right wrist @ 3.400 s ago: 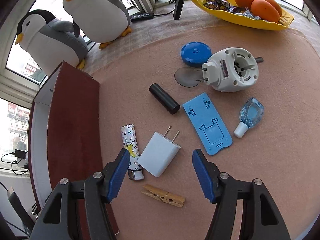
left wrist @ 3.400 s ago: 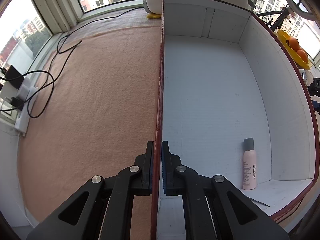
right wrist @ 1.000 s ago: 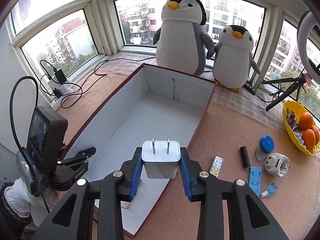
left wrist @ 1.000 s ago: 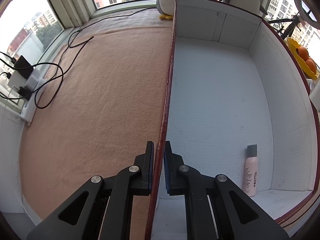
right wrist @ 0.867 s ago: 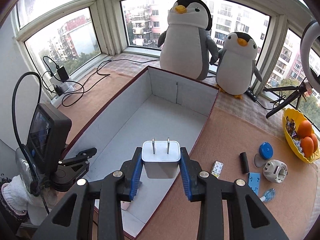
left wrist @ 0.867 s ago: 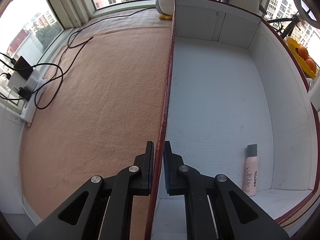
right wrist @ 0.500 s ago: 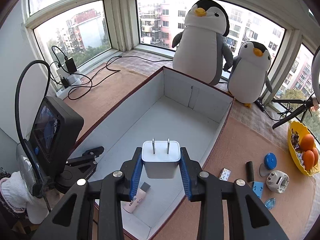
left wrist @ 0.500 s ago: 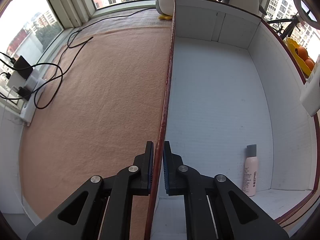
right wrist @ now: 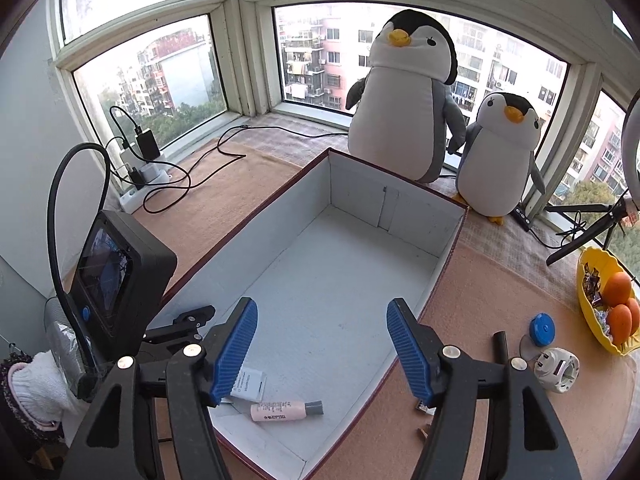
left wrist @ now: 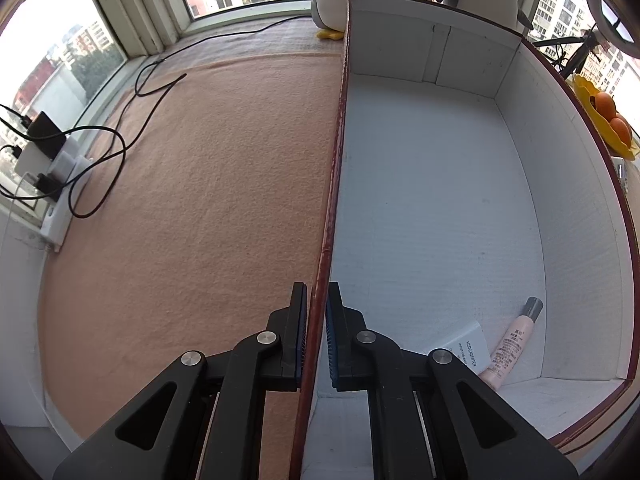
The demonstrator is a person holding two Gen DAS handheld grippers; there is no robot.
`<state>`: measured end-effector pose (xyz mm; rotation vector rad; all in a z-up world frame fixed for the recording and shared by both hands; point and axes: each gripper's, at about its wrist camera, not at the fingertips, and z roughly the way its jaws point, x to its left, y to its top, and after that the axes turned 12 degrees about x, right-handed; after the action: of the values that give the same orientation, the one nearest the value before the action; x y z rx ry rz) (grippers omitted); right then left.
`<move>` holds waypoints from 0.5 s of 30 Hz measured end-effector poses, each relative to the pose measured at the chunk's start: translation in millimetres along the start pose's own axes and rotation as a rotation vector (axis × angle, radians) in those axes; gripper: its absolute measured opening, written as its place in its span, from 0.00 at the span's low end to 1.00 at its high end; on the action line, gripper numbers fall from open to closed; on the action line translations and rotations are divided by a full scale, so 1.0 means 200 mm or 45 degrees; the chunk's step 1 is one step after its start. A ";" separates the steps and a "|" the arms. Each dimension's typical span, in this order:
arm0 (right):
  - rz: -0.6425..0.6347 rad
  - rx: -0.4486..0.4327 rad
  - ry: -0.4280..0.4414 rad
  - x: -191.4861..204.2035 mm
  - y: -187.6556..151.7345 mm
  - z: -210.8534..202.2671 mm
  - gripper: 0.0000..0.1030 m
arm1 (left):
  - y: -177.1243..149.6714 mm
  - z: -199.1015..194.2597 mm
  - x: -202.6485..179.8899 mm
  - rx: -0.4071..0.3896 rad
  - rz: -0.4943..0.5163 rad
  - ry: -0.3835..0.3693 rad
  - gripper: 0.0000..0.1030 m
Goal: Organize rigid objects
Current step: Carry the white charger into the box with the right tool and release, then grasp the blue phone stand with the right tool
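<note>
Charger (right wrist: 249, 385) lies flat inside the box (right wrist: 424, 200), touching the pink bottle (right wrist: 285, 410), under the right gripper (right wrist: 320, 344). Its jaws are opening, nothing between them. Left gripper (left wrist: 316, 336) pinches the box wall. Leftover things lie right of the box, nearer the right gripper.

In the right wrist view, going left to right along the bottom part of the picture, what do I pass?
White sleeve cuff → black camera unit on the left tongs → white charger → pink tube lying in the box → black cylinder → blue round lid → yellow fruit bowl.
</note>
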<state>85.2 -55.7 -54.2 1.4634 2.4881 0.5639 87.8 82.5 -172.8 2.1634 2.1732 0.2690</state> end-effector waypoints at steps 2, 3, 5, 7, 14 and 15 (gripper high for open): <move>0.017 -0.007 0.004 -0.03 -0.01 -0.01 0.62 | 0.00 0.00 0.00 0.002 0.006 0.005 0.08; 0.027 -0.011 0.003 -0.05 -0.01 -0.02 0.63 | 0.00 0.00 0.00 0.003 0.009 0.006 0.08; 0.045 -0.019 0.003 -0.08 -0.03 -0.03 0.65 | 0.01 0.00 -0.01 0.007 0.014 0.007 0.08; 0.066 -0.024 -0.003 -0.11 -0.05 -0.05 0.66 | 0.01 0.00 -0.01 0.009 0.018 0.007 0.08; 0.215 -0.037 -0.051 -0.29 -0.14 -0.11 0.66 | 0.01 0.00 -0.02 0.011 0.026 0.001 0.08; 0.246 -0.042 -0.060 -0.32 -0.16 -0.12 0.66 | 0.01 0.00 -0.02 0.011 0.028 0.001 0.08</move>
<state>83.2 -130.8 -46.7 1.6959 2.3058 0.5932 89.7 79.3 -172.3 2.1930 2.1562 0.2620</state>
